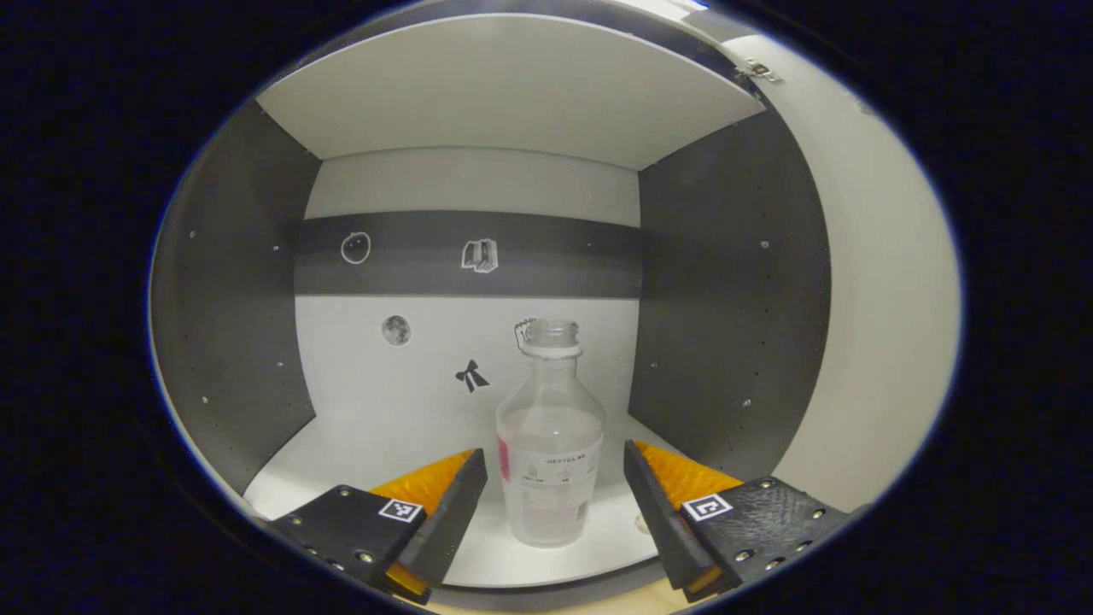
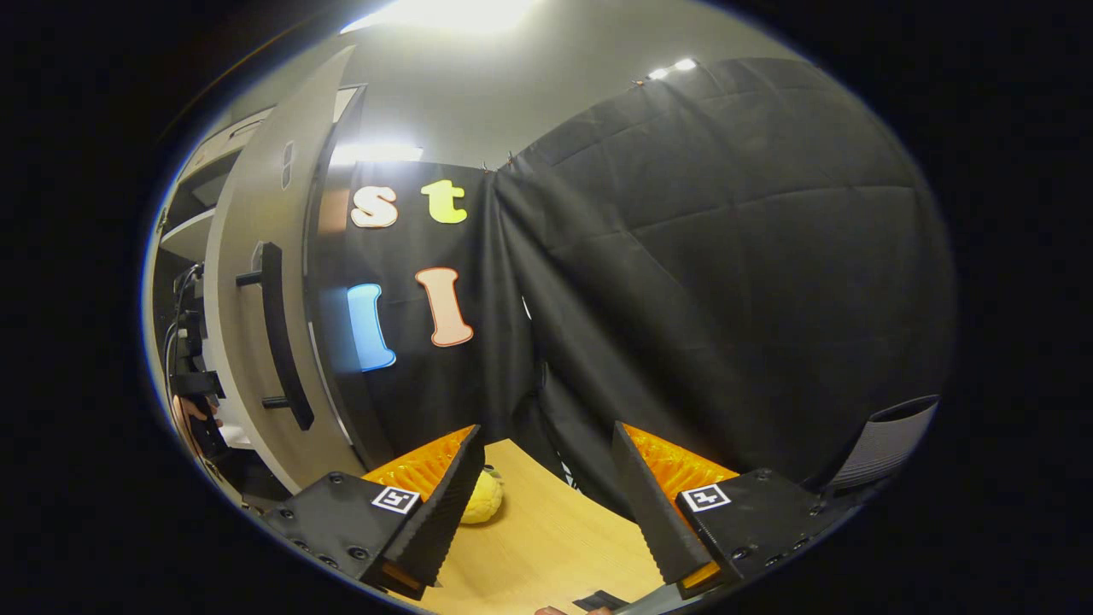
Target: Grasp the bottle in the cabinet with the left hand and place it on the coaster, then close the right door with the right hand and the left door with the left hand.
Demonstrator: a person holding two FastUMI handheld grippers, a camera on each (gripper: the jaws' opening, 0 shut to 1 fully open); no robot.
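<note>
Left gripper (image 1: 555,478) open, fingers spread wide and reaching into the cabinet (image 1: 239,342), one to each side of the bottle (image 1: 551,436) with a clear gap on both sides, touching neither wall of it. Bottle upright on the cabinet's white floor, toward the front and somewhat right of centre; clear glass, no cap on the neck, a label around the lower body, about half filled with something pale. Behind it a white back panel crossed by a dark band, small stickers (image 1: 471,376) scattered over both. Dark side walls left and right, a white shelf (image 1: 512,85) overhead, and the pale inner face of the opened right door (image 1: 879,325) swung out past the right wall. Right gripper (image 2: 546,478) likewise open, fingers well apart with nothing between them, held over a light wooden table (image 2: 546,547). Just beyond its left finger, a small yellow object (image 2: 482,500) on the table, partly hidden. Farther left, the open cabinet door (image 2: 248,342) seen edge-on, a dark bar handle (image 2: 282,342) mounted on it. At the far left edge, part of a hand (image 2: 195,412) on dark equipment, too small to make out.
</note>
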